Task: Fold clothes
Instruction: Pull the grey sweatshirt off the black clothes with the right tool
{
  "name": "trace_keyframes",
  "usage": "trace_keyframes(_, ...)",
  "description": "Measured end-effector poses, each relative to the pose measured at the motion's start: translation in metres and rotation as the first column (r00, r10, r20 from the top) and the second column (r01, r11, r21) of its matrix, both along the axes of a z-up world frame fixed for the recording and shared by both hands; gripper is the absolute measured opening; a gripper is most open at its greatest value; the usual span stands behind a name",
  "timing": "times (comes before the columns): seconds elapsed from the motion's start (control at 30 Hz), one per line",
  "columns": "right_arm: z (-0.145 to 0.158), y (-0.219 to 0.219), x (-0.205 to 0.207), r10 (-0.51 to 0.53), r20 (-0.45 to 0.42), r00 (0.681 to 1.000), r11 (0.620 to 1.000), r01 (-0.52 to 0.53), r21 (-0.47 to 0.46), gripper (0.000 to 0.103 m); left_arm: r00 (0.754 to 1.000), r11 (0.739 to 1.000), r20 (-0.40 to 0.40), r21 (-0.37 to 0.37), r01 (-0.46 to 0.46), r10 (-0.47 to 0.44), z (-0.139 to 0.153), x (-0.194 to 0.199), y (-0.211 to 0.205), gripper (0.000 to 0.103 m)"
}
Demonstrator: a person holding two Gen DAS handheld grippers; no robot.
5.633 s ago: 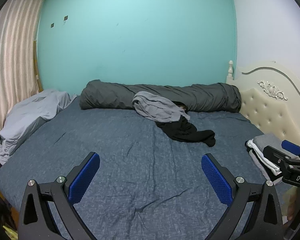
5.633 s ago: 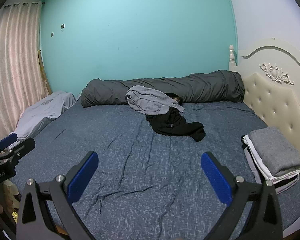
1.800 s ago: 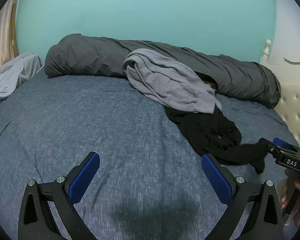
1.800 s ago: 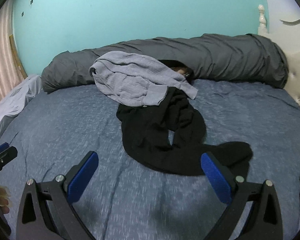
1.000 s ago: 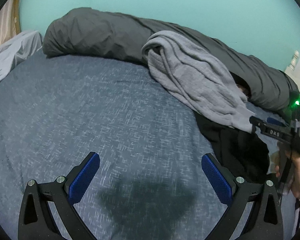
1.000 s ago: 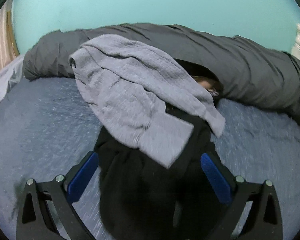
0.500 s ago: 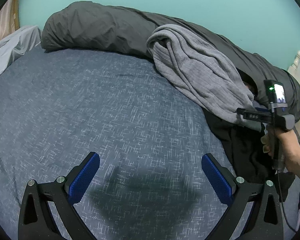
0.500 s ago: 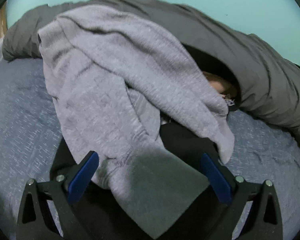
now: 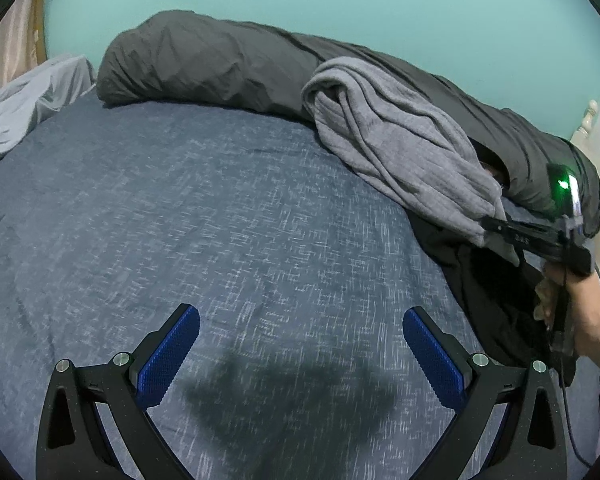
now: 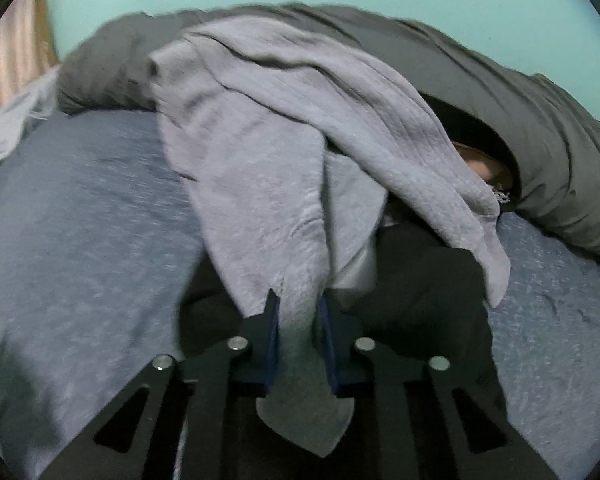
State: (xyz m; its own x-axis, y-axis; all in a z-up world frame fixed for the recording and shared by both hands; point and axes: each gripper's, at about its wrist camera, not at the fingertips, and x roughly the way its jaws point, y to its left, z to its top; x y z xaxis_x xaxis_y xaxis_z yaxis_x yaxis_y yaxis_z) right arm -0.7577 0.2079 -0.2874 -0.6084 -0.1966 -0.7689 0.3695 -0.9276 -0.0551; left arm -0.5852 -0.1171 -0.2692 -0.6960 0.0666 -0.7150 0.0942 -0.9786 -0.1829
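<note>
**Right gripper has the grey top by its hem**

I work over a bed [image 9: 220,220] in blue-grey sheeting, with a rolled dark duvet [image 9: 228,60] along the far side. A light grey knit top [image 10: 280,152] lies bunched and draped half on that roll, half on a crumpled black garment [image 10: 420,288] beneath it. My right gripper [image 10: 298,320] is clamped on the top's near edge; a tongue of fabric pokes back between the jaws. My left gripper [image 9: 300,344] hangs spread wide over bare sheet, holding nothing.

To do this well, I judge I should draw the top clear slowly so the black piece does not drag along, then bring the left onto a second edge and spread it flat.

Only the right wrist view shows the pinch itself. The left wrist view shows the right tool from outside, the hand [image 9: 580,312] holding it, and the open sheet for laying out.
</note>
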Motion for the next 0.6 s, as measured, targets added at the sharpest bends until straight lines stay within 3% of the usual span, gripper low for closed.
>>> trace_keyframes(0.33, 0.028, -0.014, 0.114, 0.148, -0.062, 0.987, 0.980, -0.155, -0.123, 0.014, 0.998, 1.000, -0.064, -0.013, -0.012, 0.011, 0.023, 0.083, 0.003, 0.103)
trace_keyframes(0.6, 0.038, 0.001, 0.239, 0.213, -0.079, 0.974, 0.957, -0.224, -0.183, 0.014, 0.994, 1.000, -0.112, -0.005, -0.015, 0.014, 0.031, 0.167, 0.013, 0.103)
